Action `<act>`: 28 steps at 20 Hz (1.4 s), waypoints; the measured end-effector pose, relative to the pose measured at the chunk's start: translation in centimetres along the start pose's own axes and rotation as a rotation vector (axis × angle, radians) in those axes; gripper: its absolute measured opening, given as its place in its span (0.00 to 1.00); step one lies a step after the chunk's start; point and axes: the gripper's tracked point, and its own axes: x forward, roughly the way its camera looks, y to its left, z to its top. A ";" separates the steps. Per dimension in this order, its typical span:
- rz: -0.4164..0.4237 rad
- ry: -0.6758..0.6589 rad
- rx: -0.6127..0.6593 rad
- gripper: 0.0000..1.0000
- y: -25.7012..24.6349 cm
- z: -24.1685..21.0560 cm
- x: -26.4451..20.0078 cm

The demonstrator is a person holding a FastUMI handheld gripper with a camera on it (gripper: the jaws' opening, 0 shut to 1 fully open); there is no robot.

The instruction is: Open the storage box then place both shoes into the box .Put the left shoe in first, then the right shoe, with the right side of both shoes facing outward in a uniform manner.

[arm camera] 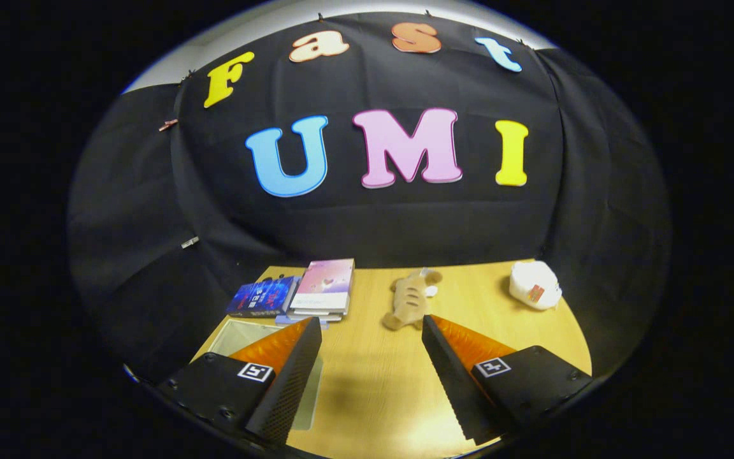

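gripper held open, empty, above table; storage box near left, judged light, rigid, slippery; take by rim.

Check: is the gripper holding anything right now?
No: the gripper is open, its fingers spread over bare wooden table, the plush toy beyond them.

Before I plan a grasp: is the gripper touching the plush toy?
Apart. The gripper view shows the gripper open over bare table, the plush toy lying just beyond its fingertips.

Books, plush toy, white bundle on table.
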 end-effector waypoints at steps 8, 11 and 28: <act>-0.020 -0.309 -0.149 0.98 0.0 7.2 -4.6; -0.040 -0.347 -0.213 0.98 0.0 7.4 -6.0; -0.031 -0.382 -0.278 0.98 1.2 6.5 -8.3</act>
